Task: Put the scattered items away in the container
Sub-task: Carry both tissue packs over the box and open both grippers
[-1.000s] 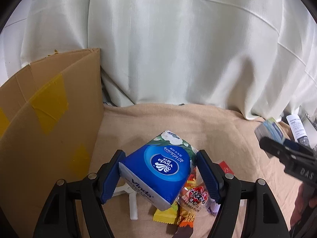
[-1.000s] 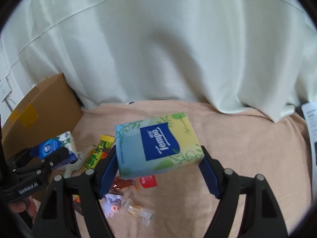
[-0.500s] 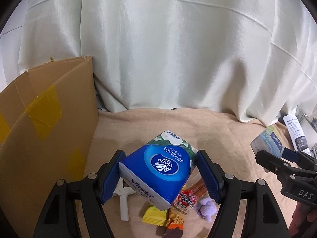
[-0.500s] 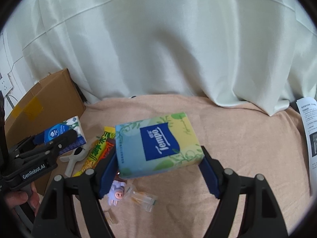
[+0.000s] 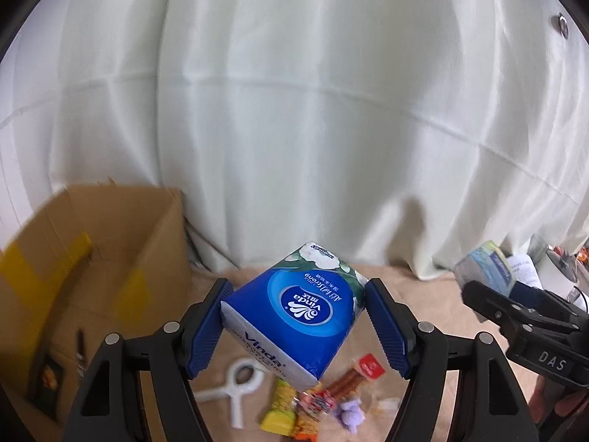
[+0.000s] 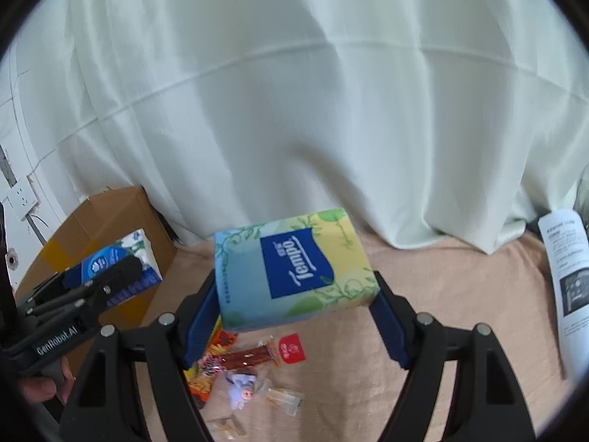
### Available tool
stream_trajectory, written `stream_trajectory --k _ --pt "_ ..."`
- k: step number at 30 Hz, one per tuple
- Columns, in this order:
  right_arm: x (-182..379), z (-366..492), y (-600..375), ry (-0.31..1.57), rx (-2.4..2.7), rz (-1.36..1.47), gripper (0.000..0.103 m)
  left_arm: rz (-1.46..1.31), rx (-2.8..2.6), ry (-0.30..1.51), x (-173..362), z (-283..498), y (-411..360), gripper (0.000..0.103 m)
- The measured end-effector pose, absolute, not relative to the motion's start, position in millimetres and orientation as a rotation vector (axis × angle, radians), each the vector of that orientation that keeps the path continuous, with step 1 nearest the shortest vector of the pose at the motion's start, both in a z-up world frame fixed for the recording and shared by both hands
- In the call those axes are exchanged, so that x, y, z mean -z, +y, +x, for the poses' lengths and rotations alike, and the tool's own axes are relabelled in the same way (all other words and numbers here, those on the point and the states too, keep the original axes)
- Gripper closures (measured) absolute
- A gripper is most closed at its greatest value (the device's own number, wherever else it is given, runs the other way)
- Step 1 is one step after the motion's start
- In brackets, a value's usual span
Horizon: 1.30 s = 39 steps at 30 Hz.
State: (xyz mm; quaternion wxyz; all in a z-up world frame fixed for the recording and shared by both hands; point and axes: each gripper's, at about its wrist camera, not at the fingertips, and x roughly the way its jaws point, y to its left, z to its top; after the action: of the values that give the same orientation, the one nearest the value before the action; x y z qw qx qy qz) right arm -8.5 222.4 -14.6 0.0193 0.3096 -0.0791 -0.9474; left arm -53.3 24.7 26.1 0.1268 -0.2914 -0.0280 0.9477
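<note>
blue "vinda" tissue pack [image 5: 294, 316] clamped between the pads of the left tool [image 5: 296, 326], held in the air with one corner tilted down, right of the cardboard box [image 5: 92, 276]. the box stands open at the left edge of the tabletop [image 6: 460, 294], against the white curtain [image 5: 294, 110]; yellow tape patches mark its walls, and dark items lie inside, too blurred to name. right tool [image 6: 296, 313] clamped on a green-yellow "tempo" tissue pack [image 6: 294, 265], label up, raised over the tabletop. the left tool's body reads "genrobot.ai" in the right wrist view; the right tool's body reads "das" in the left wrist view. on the beige cloth below both packs lie a white clip [image 5: 235, 394], a yellow-green snack bar [image 5: 279, 409], a red sausage stick [image 6: 257, 355], an orange wrapper [image 6: 213, 364], a purple toy [image 6: 241, 386] and clear packets [image 6: 283, 397], bunched together. bare cloth extends right of them to a printed sheet [image 6: 567, 276] at the right edge.
</note>
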Motion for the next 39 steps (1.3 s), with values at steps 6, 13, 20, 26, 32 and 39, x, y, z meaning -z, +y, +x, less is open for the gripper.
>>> stream_trajectory --k 6,13,20,26,32,39 --pt "-24.2 -8.7 200.3 -0.195 2.946 0.880 0.023 -0.778 -2.831 -0.072 -68.5 -47.6 -18.4 0.029" --pt "-59.0 -17.4 146.5 -0.157 2.904 0.791 0.023 -0.733 -2.932 -0.067 -101.7 -45.4 -93.3 0.029" --pt "-75.2 -33.1 75.0 -0.117 2.819 0.749 0.023 -0.741 -3.015 -0.088 -106.1 -41.9 -162.5 0.029" --pt "-69.9 -46.9 7.3 -0.062 2.724 0.749 0.023 -0.806 -3.061 -0.137 -84.7 -38.7 -218.4 0.029" --pt "-52.6 -60.3 -39.8 -0.031 2.633 0.797 0.023 -0.887 -3.058 -0.158 -58.4 -42.5 -249.3 0.029" --pt "-23.7 -77.7 -72.9 0.026 2.566 0.865 0.023 -0.969 -3.006 -0.165 -28.4 -50.1 -256.2 0.029"
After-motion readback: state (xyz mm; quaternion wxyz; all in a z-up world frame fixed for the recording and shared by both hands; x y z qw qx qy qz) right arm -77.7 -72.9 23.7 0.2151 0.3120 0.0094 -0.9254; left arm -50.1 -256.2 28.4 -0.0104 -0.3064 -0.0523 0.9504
